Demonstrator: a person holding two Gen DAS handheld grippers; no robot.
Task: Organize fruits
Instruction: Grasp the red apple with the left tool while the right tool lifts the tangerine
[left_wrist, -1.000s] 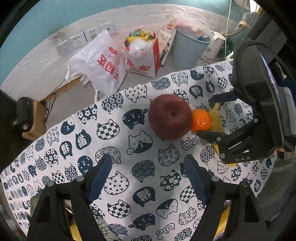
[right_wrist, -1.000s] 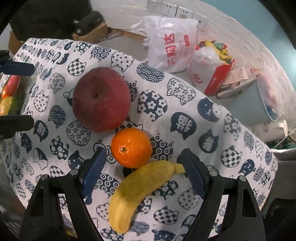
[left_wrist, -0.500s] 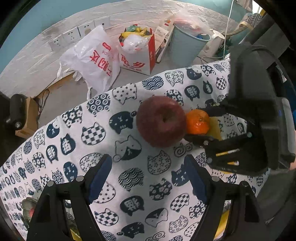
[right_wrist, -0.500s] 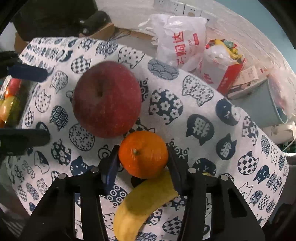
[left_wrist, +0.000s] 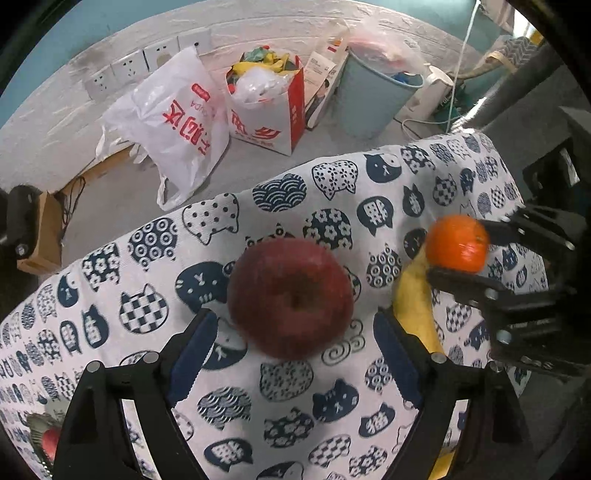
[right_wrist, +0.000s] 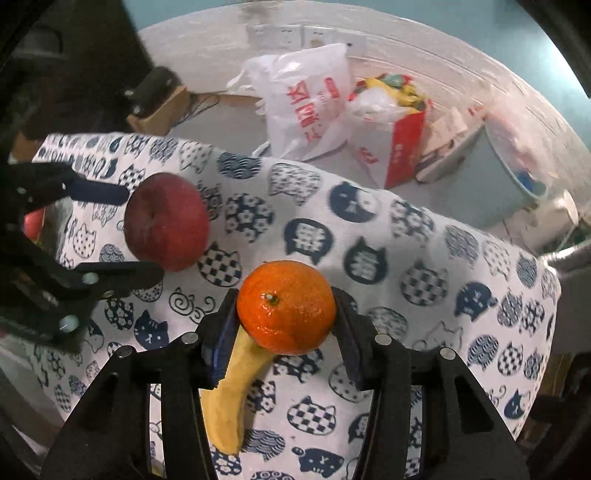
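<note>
right tongs (right_wrist: 286, 325) now clamp orange (right_wrist: 286, 305), lifted | left tongs (left_wrist: 291, 347) opening wider, nearer apple (left_wrist: 290, 297)

Glossy dimpled orange (right_wrist: 286, 306), matt apple (left_wrist: 290, 297), woven cotton tablecloth (left_wrist: 332, 229), plastic bag (left_wrist: 173, 122).

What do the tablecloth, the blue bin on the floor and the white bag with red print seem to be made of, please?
Tablecloth: woven fabric, matte; a fine weave shows and it drapes over the table edge. Blue bin: probably plastic, smooth and evenly coloured, though too far off to be sure. White bag: thin plastic film, slightly glossy, crinkled and slumped.
</note>
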